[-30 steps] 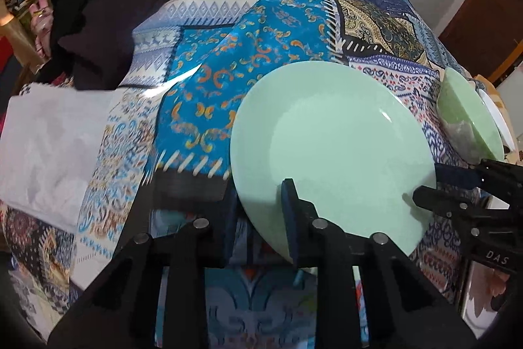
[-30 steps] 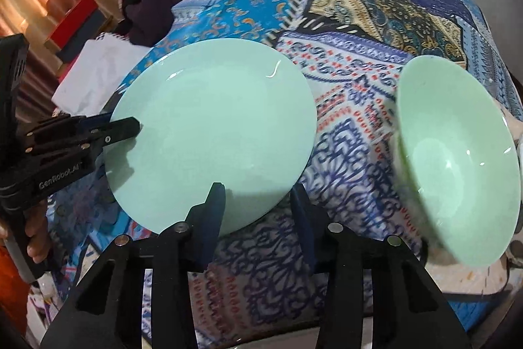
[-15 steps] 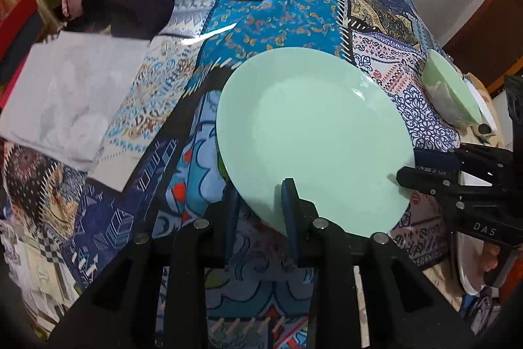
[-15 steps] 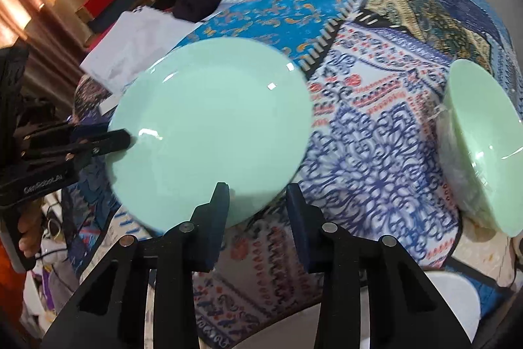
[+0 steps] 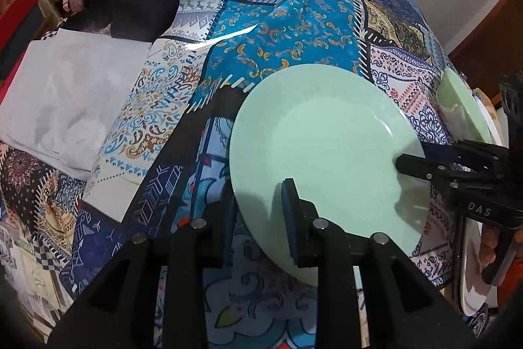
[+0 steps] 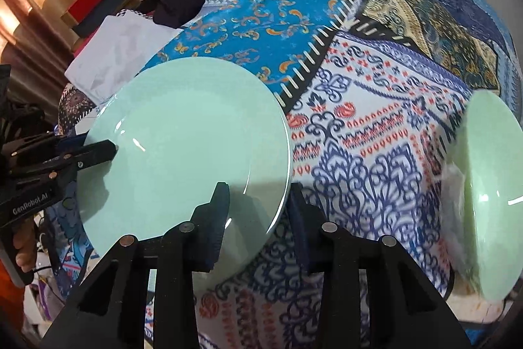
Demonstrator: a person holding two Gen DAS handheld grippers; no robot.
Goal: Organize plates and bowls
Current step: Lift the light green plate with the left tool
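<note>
Between the fingers of the left gripper (image 5: pixel 258 211) sits the green plate's (image 5: pixel 327 152) edge, pinched tight above the patterned cloth (image 5: pixel 287 22). The right gripper (image 6: pixel 258 211) has just been closing on the opposite edge, and now pinches it too.

Glossy, smooth plate (image 5: pixel 327 146), probably glazed ceramic; matt patterned cloth (image 5: pixel 287 18); crumpled white paper (image 5: pixel 68 94); black plastic fingers (image 5: pixel 292 211).

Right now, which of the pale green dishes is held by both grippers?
The flat green plate, gripped at its rim by the left gripper and right gripper. The green bowl sits untouched, apart, at the cloth's right edge.
</note>
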